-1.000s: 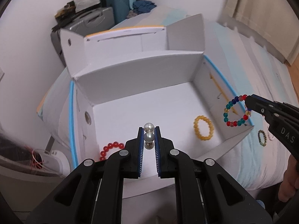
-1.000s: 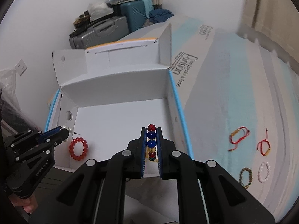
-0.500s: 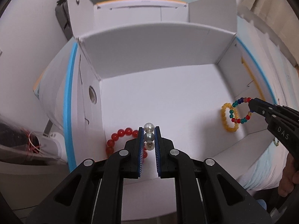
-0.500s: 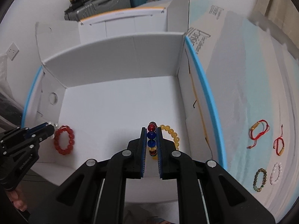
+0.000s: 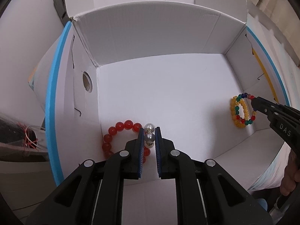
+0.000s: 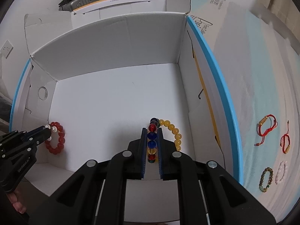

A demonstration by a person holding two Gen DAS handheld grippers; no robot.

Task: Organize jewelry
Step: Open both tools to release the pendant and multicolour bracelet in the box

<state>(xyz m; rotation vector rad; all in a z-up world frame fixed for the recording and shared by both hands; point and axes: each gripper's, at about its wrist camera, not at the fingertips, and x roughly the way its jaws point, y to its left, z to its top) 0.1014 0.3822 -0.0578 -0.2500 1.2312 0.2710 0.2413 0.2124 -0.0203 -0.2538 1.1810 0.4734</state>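
My left claw [image 5: 149, 137] grips the pearl piece [image 5: 149, 131] just over the red bracelet [image 5: 120, 131] inside the white box [image 5: 168, 43]. My right claw [image 6: 151, 140] clamps the multicolour bracelet [image 6: 152, 136] directly above the yellow bracelet [image 6: 173, 131], so each drop goes straight down

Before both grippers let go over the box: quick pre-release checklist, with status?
1. Left gripper shut on pearl piece: ok.
2. Right gripper shut on multicolour bead bracelet: ok.
3. Both tips inside the white box walls: ok.
4. Drop spots bare: not ok; red bead bracelet lies under the left tip, yellow bead bracelet under the right.
5. Held pieces touching the floor: cannot tell.
6. Grippers apart: ok.
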